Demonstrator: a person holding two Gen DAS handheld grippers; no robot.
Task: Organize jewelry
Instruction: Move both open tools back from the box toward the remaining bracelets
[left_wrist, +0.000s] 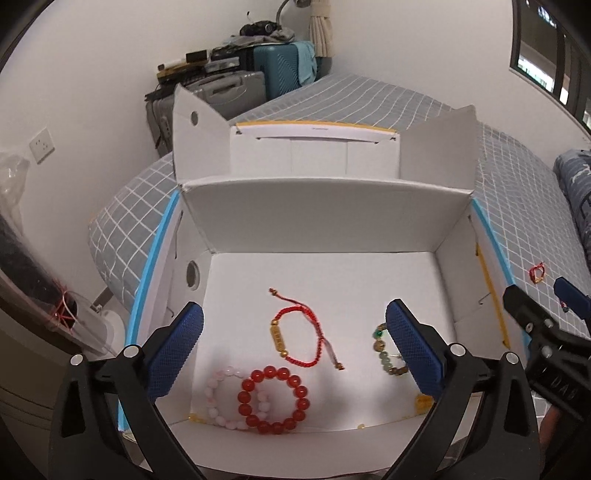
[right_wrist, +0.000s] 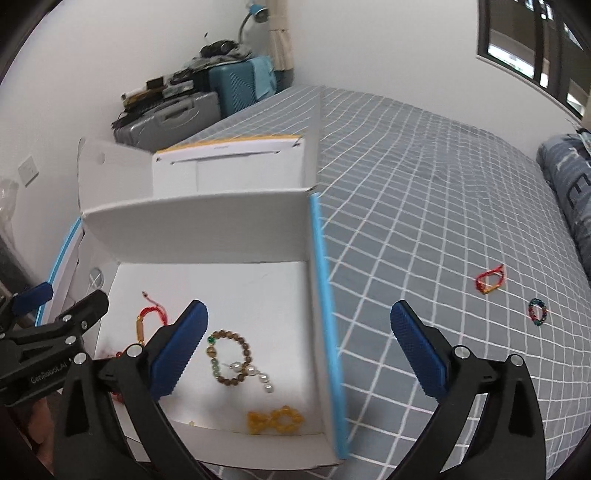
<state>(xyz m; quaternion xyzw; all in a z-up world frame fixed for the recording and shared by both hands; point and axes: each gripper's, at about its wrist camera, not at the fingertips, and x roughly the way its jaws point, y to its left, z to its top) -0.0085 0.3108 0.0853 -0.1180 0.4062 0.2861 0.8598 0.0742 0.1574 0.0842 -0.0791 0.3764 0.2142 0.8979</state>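
Nearest, item one: our left gripper (left_wrist: 293, 334), blue pads spread wide, nothing between them, hanging over the open white cardboard box (left_wrist: 325, 206). Item two: our right gripper (right_wrist: 299, 332), jaws likewise wide and empty, straddling the box's blue-edged right wall, one pad over the box floor and the other over the bedsheet.

Contents of the box, front to back, as we count them:
- red bead bracelet (left_wrist: 274, 400), lying partly over a pale pink bead bracelet (left_wrist: 221, 397) near the front wall;
- amber-yellow bead piece (right_wrist: 275, 419) in the front right corner;
- brown bead bracelet with green beads (right_wrist: 229, 360), with a short strand of pearl-like beads (right_wrist: 258, 374) touching it;
- red cord bracelet with a gold tube charm (left_wrist: 299, 341), near the middle of the floor.

Outside the box, farther off on the grey checked bedsheet (right_wrist: 424, 206):
- red and gold cord bracelet (right_wrist: 489, 282), well apart from the box;
- small dark multicoloured bead ring or bracelet (right_wrist: 537, 312), just beyond it; we cannot make out its make.

Status, as we judge it: most pieces are already in the box; two remain on the bed to be collected. The lid flaps stand open, so closing, if wanted, is also left.

Beyond: stacked suitcases (right_wrist: 221, 88) against the far wall.
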